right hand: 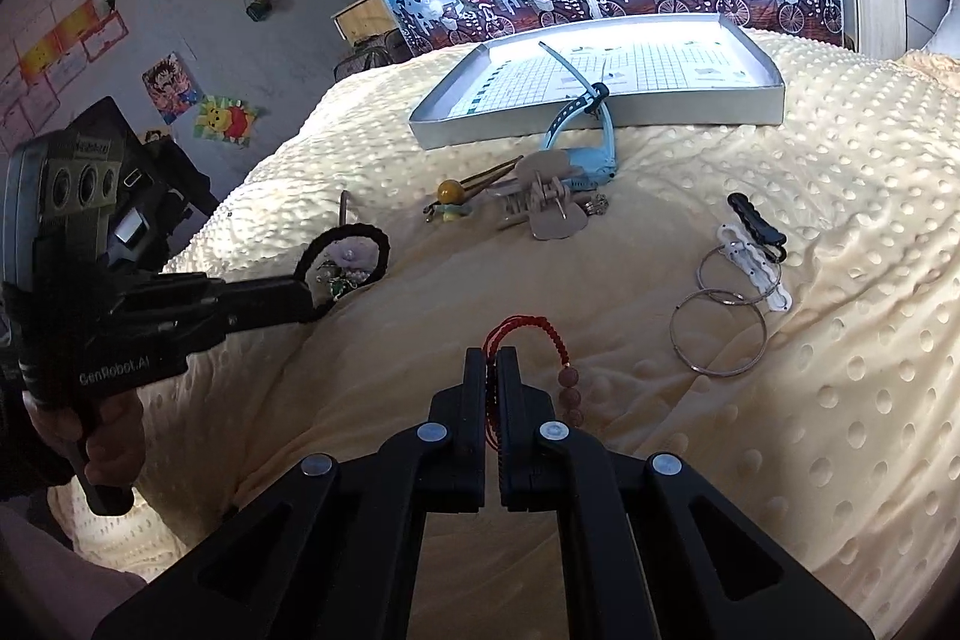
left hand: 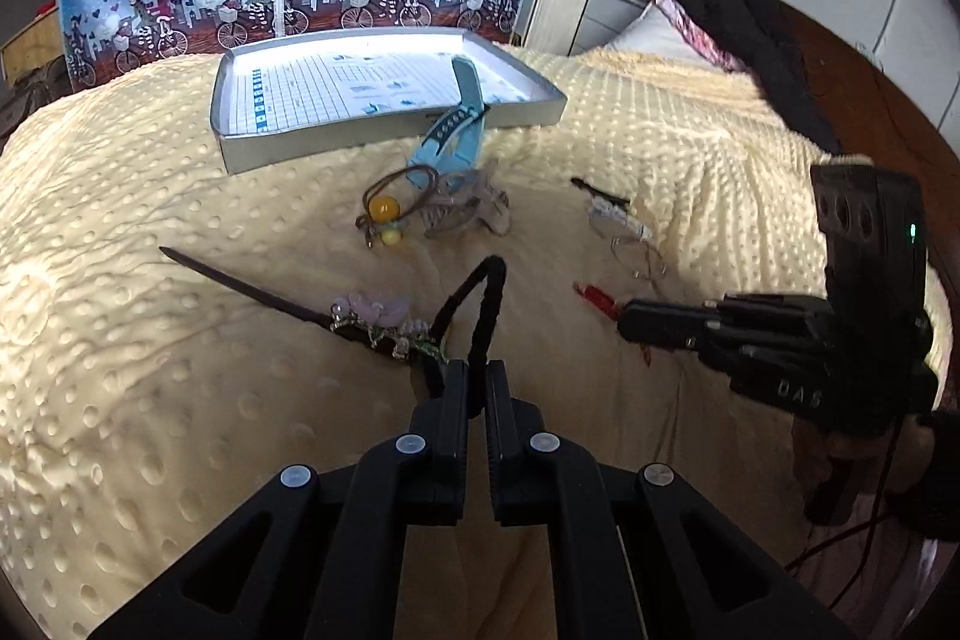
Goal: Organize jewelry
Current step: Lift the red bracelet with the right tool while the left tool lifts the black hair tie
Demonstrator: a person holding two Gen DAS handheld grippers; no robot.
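Both grippers loaded: black hair tie, left; red bracelet, right.

Left gripper (left hand: 477,376): fingers pinching the black hair tie (left hand: 480,298), its loop standing up over the hairpin (left hand: 360,319). Right gripper (right hand: 492,361): fingers pressed on the red bracelet (right hand: 528,334), its pink beads trailing onto the blanket (right hand: 840,280). Destination, by judgement: the white tray (right hand: 774,100) at the far side, a blue watch (right hand: 585,148) draped over its wall. To carry well: lift until the beads clear the blanket, keep both pinches firm, release low inside the tray. Pose: both tools held low and level, side by side, pointing toward the tray; a hand (right hand: 108,436) grips the left handle. Rings (right hand: 717,334), clips and toggles lie unsorted between.
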